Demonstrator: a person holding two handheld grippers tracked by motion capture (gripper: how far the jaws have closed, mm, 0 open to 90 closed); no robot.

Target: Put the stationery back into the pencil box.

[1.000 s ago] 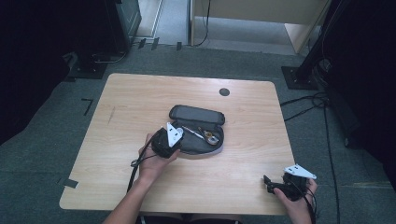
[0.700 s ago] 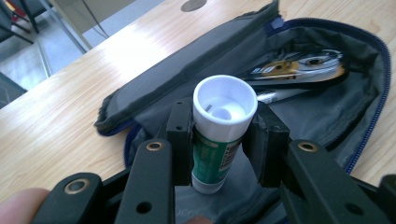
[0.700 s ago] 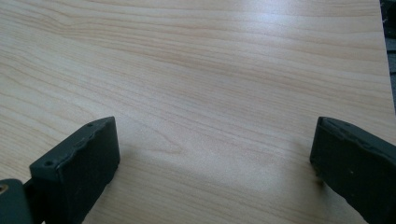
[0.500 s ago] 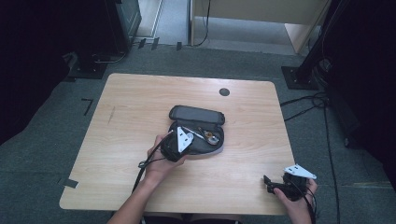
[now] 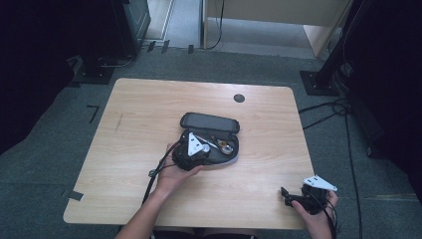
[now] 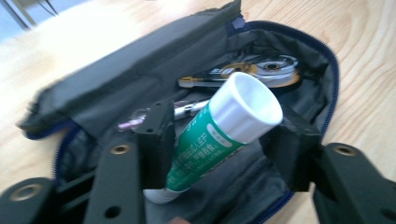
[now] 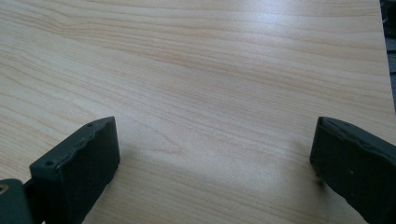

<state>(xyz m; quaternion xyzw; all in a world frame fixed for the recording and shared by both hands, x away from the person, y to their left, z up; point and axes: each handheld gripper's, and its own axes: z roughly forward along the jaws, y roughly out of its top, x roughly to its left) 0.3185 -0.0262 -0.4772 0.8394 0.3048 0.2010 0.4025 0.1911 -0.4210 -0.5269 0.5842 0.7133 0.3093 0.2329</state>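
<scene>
Looking along the left claw (image 6: 219,140), just opening around it, a green glue stick (image 6: 219,135) points its white cap up-right over the open pouch (image 5: 234,149) mid-surface; right claw (image 7: 210,158) gapes wide.

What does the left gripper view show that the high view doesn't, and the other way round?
Left gripper view: a green-labelled glue stick with a white cap sits between the jaws of the left gripper, which have just been opening. High view: the whole table, its round black grommet, and the right gripper, open near the front right corner. Both: the open black case and the round metal thing inside it.
</scene>
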